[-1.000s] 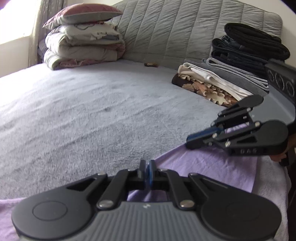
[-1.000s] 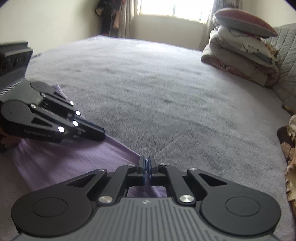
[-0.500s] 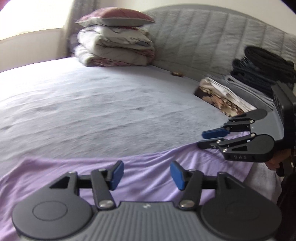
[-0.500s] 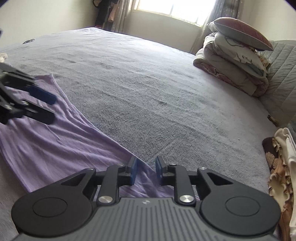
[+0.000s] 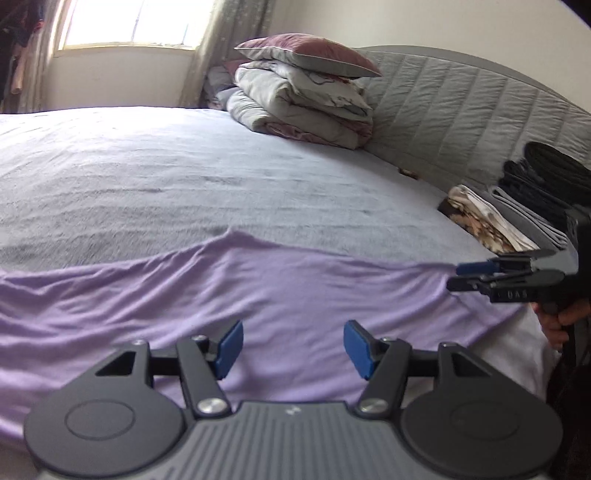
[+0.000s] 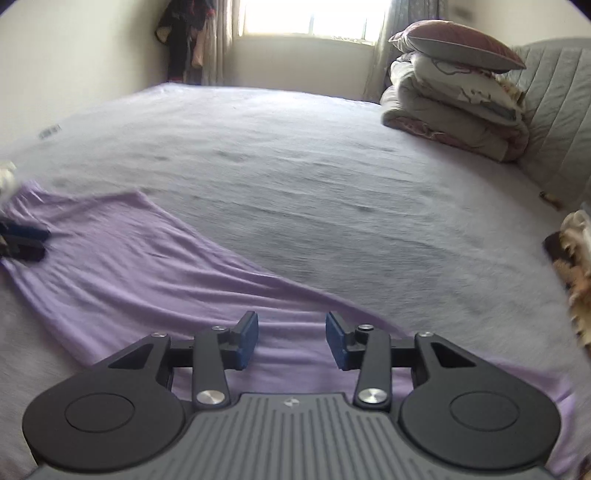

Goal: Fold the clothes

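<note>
Right now, on the bed:

Garment: a long lilac jersey cloth (image 5: 280, 295) lies spread flat across the near part of the bed, a little rumpled, its far edge running in a wavy line over the cover.

Bed: a wide bed with a pale grey fleecy cover (image 5: 184, 177), bare beyond the lilac cloth.

Left gripper: the black two-finger tool with blue pads (image 5: 293, 349) hangs over the near edge of the lilac cloth with its jaws well apart; nothing sits between the pads, and only the cloth shows under the gap.

Right gripper: the matching black tool (image 6: 291, 341) stands over the other end of the same cloth, its jaws spreading wider at this moment, with nothing pinched between the blue pads.

Both tools together: from the left wrist view the right gripper (image 5: 476, 275) shows side-on at the cloth's right end, a person's hand (image 5: 561, 321) around its handle; from the right wrist view the tip of the left gripper (image 6: 22, 242) shows at the far left, over the cloth.

Bedding pile: a folded grey and pink quilt with a maroon pillow on top (image 5: 306, 92) sits at the head of the bed, against the quilted grey headboard (image 5: 461, 110).

Folded stack: dark, grey and cream folded clothes (image 5: 517, 206) are piled along the right side by the headboard, well apart from the lilac cloth.

Window: bright, with curtains (image 6: 310, 18), behind the far side of the bed.
</note>
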`<state>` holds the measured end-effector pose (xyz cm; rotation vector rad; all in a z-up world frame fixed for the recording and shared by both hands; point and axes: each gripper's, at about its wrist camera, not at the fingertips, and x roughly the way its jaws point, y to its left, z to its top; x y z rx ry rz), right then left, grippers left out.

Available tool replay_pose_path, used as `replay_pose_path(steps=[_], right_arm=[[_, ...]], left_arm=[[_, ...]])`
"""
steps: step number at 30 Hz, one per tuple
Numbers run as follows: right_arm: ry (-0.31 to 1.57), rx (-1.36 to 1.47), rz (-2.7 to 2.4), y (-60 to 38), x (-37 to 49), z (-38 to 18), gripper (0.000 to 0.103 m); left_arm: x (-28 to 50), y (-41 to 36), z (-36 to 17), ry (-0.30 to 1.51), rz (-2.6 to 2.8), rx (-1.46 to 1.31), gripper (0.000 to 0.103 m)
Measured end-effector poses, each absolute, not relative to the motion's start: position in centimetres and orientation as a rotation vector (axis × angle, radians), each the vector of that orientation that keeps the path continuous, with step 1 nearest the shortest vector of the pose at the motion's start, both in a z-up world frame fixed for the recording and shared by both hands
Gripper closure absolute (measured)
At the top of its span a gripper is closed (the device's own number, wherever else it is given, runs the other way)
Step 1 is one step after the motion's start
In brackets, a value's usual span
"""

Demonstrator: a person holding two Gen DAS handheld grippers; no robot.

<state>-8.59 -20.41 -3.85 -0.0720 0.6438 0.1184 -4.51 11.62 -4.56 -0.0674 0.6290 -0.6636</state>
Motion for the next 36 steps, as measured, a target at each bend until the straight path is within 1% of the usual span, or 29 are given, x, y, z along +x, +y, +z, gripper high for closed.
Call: replay_pose_path(steps=[5, 8, 13, 17, 22, 24, 25, 26, 30, 31, 33, 35, 36], right_arm=[[0.626, -0.034, 0.18, -15.9, -9.5, -4.6, 0.058], [0.625, -0.086, 0.193, -14.1, -10.4, -5.6, 0.056], [0.621, -0.136, 0.178, -14.4, -12.7, -6.0, 0.051], [0.639, -0.135, 0.187, -14.5, -13.0, -4.9, 0.051], [0.59, -0.133, 0.216, -12.9, -11.4, -2.7, 0.05], [0.575, -0.138, 0.234, -11.8, -10.3, -2.0, 0.05], [0.569, -0.143, 0.243, -11.0, -9.8, -1.8, 0.05], [0.563, -0.146, 0.254, -10.2, -9.2, -1.6, 0.05], [0.546, -0.134, 0.298, -7.1, -6.7, -1.1, 0.052], [0.548, -0.128, 0.307, -6.2, -6.0, -1.2, 0.052], [0.559, -0.114, 0.325, -4.5, -4.6, -1.4, 0.053], [0.575, -0.102, 0.343, -2.8, -3.2, -1.8, 0.054], [0.586, -0.1, 0.351, -2.0, -2.5, -2.0, 0.055]], left_arm=[[-5.5, 12.7, -5.4, 0.664, -0.695, -0.055, 0.041], [-6.5, 13.2, -5.8, 0.669, -0.725, -0.03, 0.041], [-7.3, 14.9, -5.4, 0.675, -0.749, -0.061, 0.041], [-6.8, 16.5, -4.2, 0.648, -0.702, -0.116, 0.035], [-3.8, 17.9, -2.5, 0.617, -0.538, -0.1, 0.035], [-2.2, 18.5, -2.1, 0.634, -0.47, -0.094, 0.038], [-1.5, 18.8, -1.9, 0.641, -0.445, -0.089, 0.045], [-0.9, 19.1, -1.9, 0.649, -0.425, -0.082, 0.047], [1.1, 20.2, -2.3, 0.666, -0.339, -0.059, 0.048], [1.5, 20.6, -2.5, 0.666, -0.313, -0.054, 0.05], [2.3, 21.2, -3.0, 0.664, -0.261, -0.043, 0.058], [2.9, 22.2, -3.8, 0.668, -0.222, -0.046, 0.071], [3.2, 22.7, -4.3, 0.671, -0.205, -0.049, 0.073]])
